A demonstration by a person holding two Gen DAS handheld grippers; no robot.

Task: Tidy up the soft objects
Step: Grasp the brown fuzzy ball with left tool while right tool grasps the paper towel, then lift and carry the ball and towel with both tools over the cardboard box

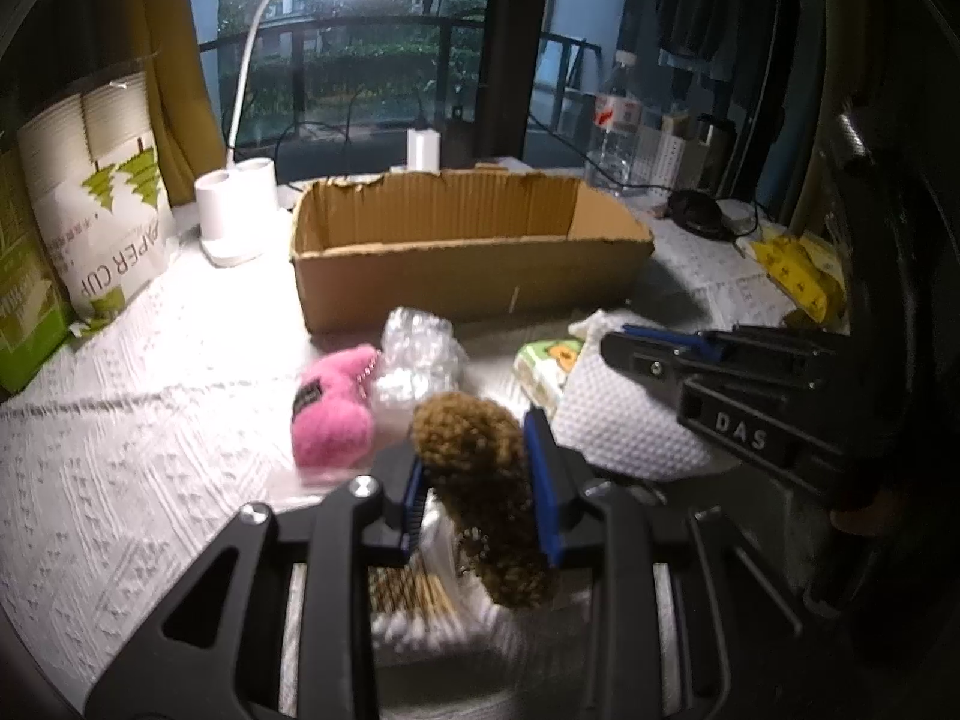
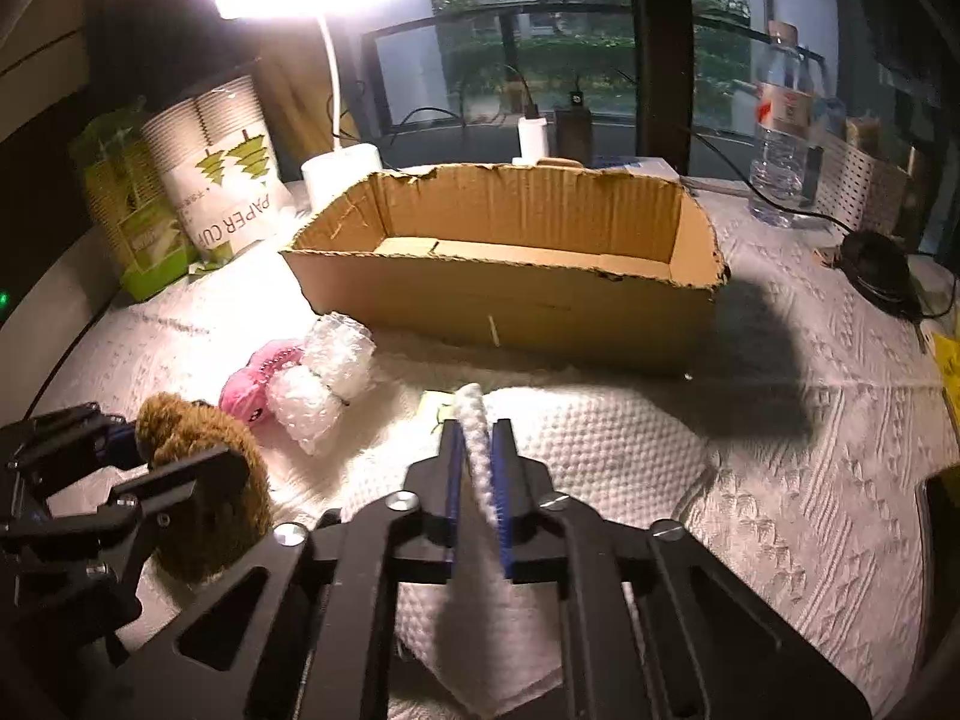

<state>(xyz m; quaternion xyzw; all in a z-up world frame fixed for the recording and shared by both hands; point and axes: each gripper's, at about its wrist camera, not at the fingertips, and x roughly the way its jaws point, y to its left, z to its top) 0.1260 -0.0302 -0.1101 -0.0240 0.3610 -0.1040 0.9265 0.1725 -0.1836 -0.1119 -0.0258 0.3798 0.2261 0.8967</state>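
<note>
My left gripper [image 1: 480, 468] is shut on a brown fuzzy plush [image 1: 474, 438], held just above the table; it also shows in the right wrist view [image 2: 204, 480]. My right gripper [image 2: 480, 450] is shut on a white dimpled cloth [image 2: 600, 450], pinching a raised fold; the cloth also shows in the left wrist view [image 1: 618, 414]. A pink plush [image 1: 333, 408] and a bubble-wrap bundle [image 1: 420, 354] lie in front of the open cardboard box [image 1: 468, 276], which looks empty inside [image 2: 648, 306].
A lit desk lamp [image 1: 240, 222], a paper-cup sleeve [image 1: 102, 192] and a green carton stand at the left. A tissue pack [image 1: 546, 366] lies by the cloth. Cotton swabs [image 1: 414, 600] lie under my left gripper. A water bottle [image 2: 780, 138], cables and a yellow packet [image 1: 798, 270] are at the right.
</note>
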